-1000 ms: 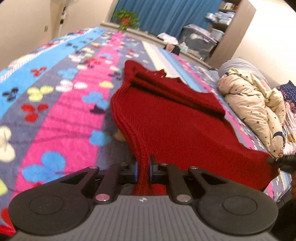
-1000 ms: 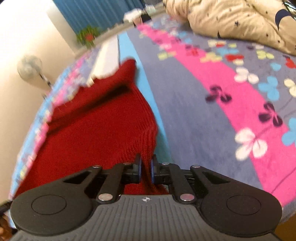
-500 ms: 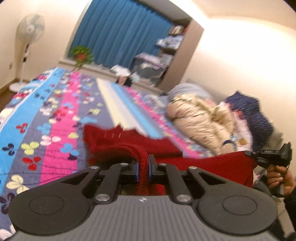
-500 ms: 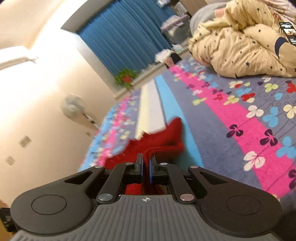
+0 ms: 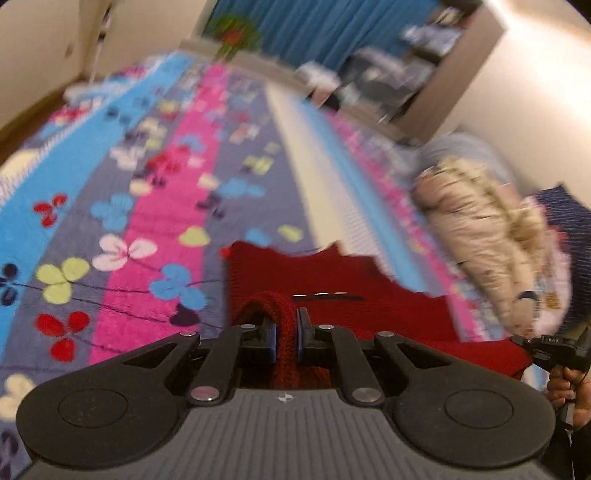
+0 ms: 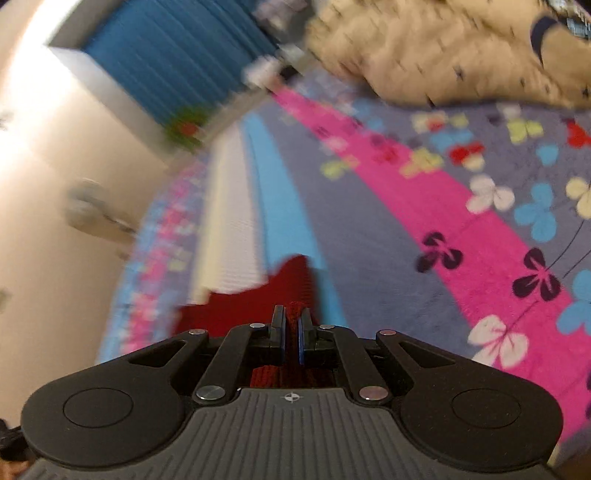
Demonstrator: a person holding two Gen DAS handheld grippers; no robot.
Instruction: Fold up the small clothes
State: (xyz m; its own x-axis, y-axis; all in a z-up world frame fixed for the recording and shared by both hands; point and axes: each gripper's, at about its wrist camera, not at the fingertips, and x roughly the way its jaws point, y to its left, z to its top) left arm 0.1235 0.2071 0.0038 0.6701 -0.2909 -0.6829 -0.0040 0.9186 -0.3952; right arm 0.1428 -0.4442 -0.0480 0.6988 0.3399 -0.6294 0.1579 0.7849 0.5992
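A dark red knitted sweater (image 5: 332,291) lies on the flowered bedspread (image 5: 155,206), its near hem lifted over the part that rests on the bed. My left gripper (image 5: 285,334) is shut on the ribbed hem at one corner. My right gripper (image 6: 291,332) is shut on the hem's other corner; the sweater (image 6: 258,299) shows ahead of it in the right wrist view. The right gripper also shows at the far right of the left wrist view (image 5: 554,347), holding the stretched edge. Both views are blurred.
A beige star-print quilt (image 5: 491,236) is bunched on the bed's right side, also in the right wrist view (image 6: 443,48). Blue curtains (image 5: 325,22), a potted plant (image 5: 232,33) and shelving stand beyond the bed. A fan (image 6: 88,210) stands by the wall.
Both grippers have lifted the sweater's near hem off the bed and carried it forward and down over the far part. Less of the sweater shows now.
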